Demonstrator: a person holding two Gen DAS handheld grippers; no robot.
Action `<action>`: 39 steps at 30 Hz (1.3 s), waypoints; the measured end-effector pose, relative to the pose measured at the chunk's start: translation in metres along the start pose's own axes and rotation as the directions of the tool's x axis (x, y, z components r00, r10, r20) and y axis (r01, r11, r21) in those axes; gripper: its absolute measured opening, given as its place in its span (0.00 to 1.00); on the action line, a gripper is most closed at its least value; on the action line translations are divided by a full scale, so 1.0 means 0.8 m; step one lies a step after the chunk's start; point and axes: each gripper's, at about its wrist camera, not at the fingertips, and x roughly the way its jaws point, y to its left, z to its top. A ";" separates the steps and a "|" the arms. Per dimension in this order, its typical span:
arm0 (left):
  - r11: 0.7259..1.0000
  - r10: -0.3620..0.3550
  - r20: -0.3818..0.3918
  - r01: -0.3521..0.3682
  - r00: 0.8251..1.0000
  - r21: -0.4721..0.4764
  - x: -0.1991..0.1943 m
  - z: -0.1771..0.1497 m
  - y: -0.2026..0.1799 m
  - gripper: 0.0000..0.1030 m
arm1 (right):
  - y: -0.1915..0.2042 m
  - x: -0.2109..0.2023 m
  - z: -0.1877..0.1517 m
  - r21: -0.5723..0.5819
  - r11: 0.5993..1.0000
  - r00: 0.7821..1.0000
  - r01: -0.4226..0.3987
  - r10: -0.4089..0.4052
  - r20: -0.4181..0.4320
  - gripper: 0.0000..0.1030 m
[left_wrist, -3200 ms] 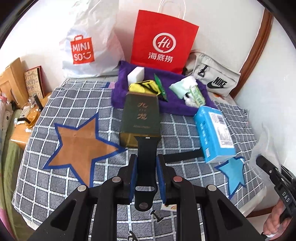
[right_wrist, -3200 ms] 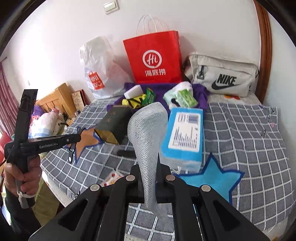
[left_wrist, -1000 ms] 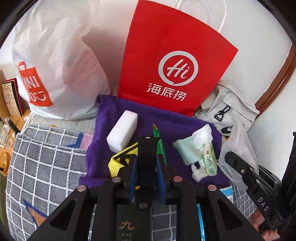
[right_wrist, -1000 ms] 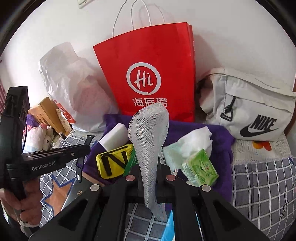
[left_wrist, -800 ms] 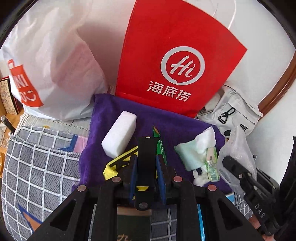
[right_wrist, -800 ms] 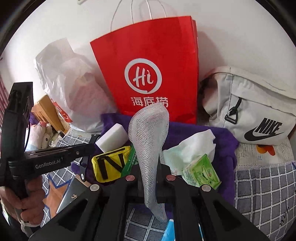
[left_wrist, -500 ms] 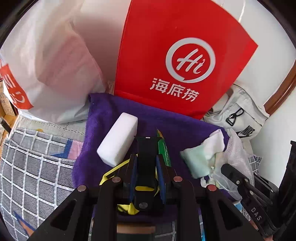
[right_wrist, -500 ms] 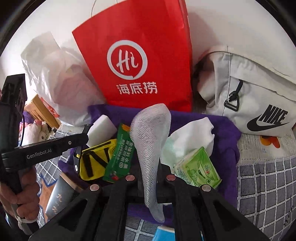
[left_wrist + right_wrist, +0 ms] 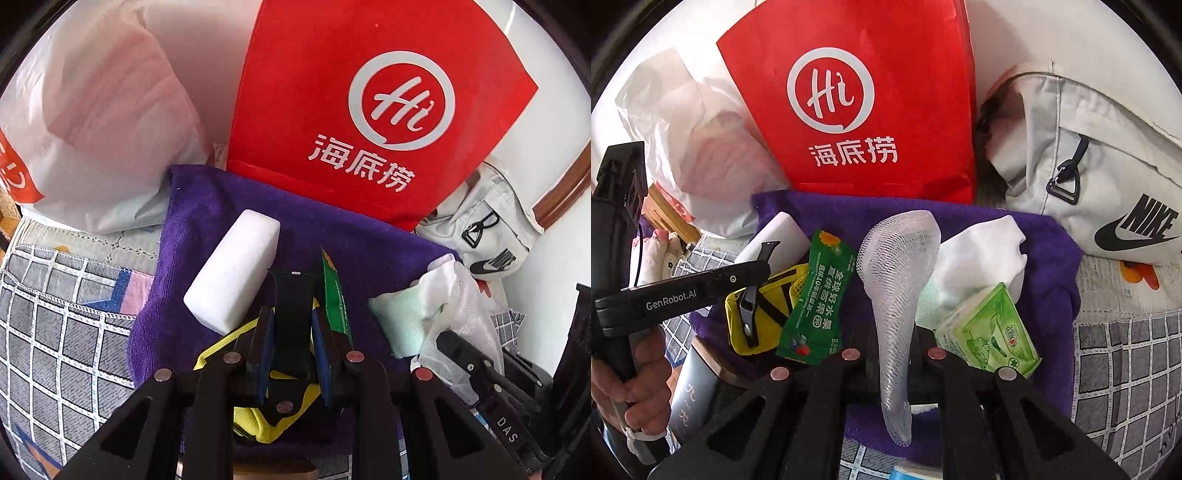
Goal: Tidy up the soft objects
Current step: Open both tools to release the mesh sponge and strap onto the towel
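My left gripper point(image 9: 292, 317) is shut on a black watch strap point(image 9: 293, 291) that sticks up between its blue pads. It hangs low over a purple towel point(image 9: 207, 206), just above a yellow pouch point(image 9: 266, 424) and beside a white foam block point(image 9: 232, 273). In my right gripper point(image 9: 894, 350) stands a white mesh sleeve point(image 9: 897, 258); the jaws are opening, with the sleeve still between them. Below it the towel point(image 9: 1052, 258) carries a green sachet point(image 9: 820, 295), a white cloth point(image 9: 979, 251) and a green tissue pack point(image 9: 990, 332).
A red paper bag point(image 9: 369, 92) stands against the wall behind the towel, with a white plastic bag point(image 9: 92, 129) to its left and a pale Nike bag point(image 9: 1089, 166) to its right. A dark box point(image 9: 690, 391) lies on the checked bedcover point(image 9: 55, 332).
Both grippers have sunk forward toward the purple towel, so its things look larger. The strap and the mesh sleeve remain between the fingers.
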 end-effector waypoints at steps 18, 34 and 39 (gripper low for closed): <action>0.999 -0.036 -0.010 0.036 0.999 -0.041 -0.001 0.002 0.011 0.20 | 0.024 0.003 -0.001 -0.058 0.993 0.995 -0.100 0.100 -0.008 0.60; 0.998 -0.047 0.006 0.048 0.999 -0.049 -0.019 0.009 0.018 0.20 | 0.042 0.002 0.001 -0.033 0.992 0.993 -0.120 0.121 0.016 0.66; 0.998 -0.054 0.010 0.054 0.999 -0.039 -0.022 0.008 0.015 0.20 | 0.027 -0.020 0.006 -0.014 0.996 0.992 -0.093 0.093 0.079 0.67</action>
